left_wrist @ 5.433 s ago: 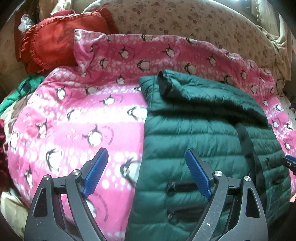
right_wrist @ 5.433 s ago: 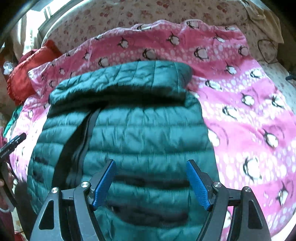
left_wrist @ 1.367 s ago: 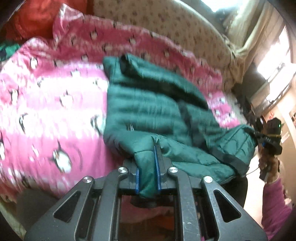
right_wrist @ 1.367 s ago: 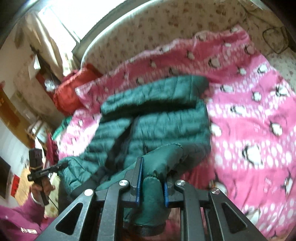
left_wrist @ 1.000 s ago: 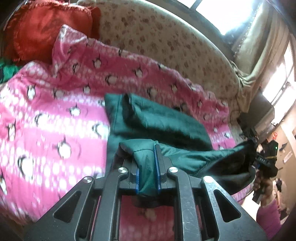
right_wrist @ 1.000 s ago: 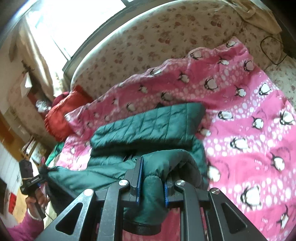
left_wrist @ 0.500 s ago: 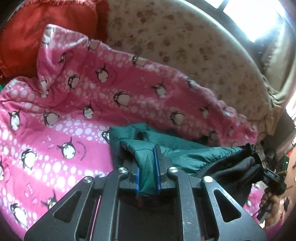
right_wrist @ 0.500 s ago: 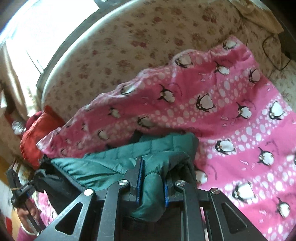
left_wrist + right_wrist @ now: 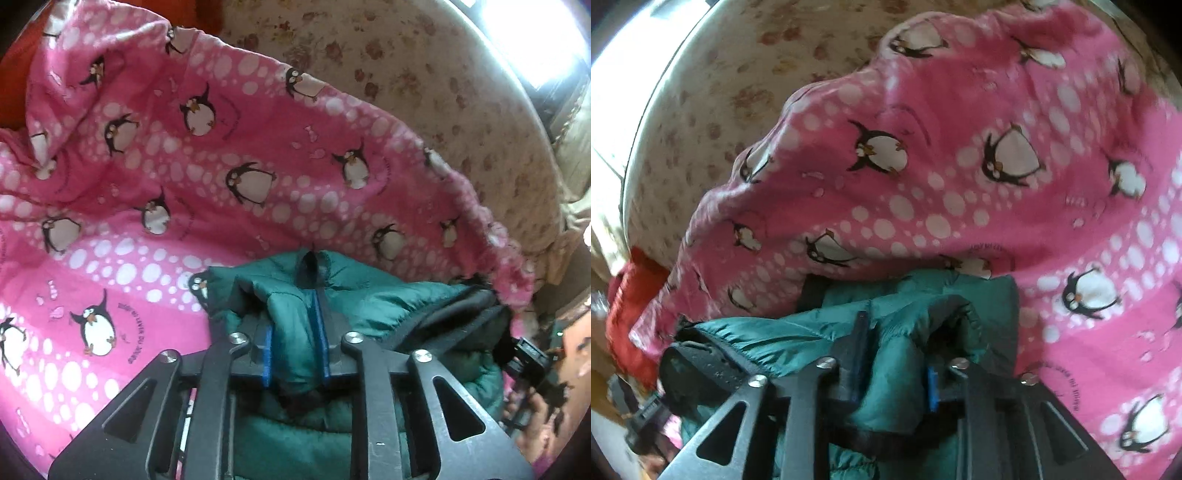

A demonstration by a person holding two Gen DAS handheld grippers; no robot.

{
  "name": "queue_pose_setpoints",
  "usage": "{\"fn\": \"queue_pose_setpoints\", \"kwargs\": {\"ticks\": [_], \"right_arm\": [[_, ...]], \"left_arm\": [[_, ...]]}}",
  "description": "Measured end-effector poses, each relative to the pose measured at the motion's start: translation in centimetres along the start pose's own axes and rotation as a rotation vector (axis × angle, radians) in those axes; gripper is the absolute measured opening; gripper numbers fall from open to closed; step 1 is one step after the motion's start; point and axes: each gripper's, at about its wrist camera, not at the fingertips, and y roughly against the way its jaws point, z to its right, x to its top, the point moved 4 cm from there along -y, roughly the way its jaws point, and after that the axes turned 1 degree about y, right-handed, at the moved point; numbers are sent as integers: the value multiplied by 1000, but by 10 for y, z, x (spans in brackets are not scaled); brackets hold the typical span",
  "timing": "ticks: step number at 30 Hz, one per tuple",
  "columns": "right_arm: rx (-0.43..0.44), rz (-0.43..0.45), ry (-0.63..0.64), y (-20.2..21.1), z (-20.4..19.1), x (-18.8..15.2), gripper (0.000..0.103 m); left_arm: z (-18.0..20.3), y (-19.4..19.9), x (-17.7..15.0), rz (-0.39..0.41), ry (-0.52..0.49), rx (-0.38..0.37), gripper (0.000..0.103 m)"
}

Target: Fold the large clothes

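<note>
A dark green puffer jacket (image 9: 388,299) lies folded over on itself on a pink penguin blanket (image 9: 184,184). My left gripper (image 9: 293,332) holds a fold of the jacket's edge between its blue pads. Its jaws are opening, and the puffy cloth still fills the gap and touches both pads. In the right wrist view the jacket (image 9: 812,339) bulges between the fingers of my right gripper (image 9: 894,369). Its jaws are opening too, and the cloth sits loose with a dark gap beside the right pad. Both grippers point down at the jacket's far end.
The penguin blanket (image 9: 960,166) covers a bed with a floral sheet (image 9: 406,74) behind it. A red cushion (image 9: 631,314) sits at the left edge. A person's hand (image 9: 535,417) shows at the right of the left wrist view.
Both grippers carried the jacket's near edge forward and down over the rest of the jacket, towards its far end. Their jaws, tight before, now stand wider.
</note>
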Motion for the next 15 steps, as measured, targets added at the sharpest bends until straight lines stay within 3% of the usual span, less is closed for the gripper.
{"fn": "queue_pose_setpoints", "kwargs": {"ticks": [2,3,4,5,7,8,11,15], "right_arm": [[23,18,8,10,-3,4,45],[41,38,5,17,-6,7,62],[60,66,5,25,-10,9,83],[59,114,23,39,-16,13,88],[48,154,72,54,-26,16,89],[43,168,102,64,-33,16,89],[69,169,187,73,-55,7,89],[20,70,379,44,-100,-16,89]], "left_arm": [[2,10,3,0,0,-38,26],[4,18,5,2,-4,-58,29],[6,22,6,3,-9,-62,38],[10,31,7,24,-22,-62,53],[13,48,8,100,-35,-34,76],[14,57,9,146,-38,-30,80],[25,66,3,167,-61,-41,80],[41,52,-9,149,-109,4,80]]}}
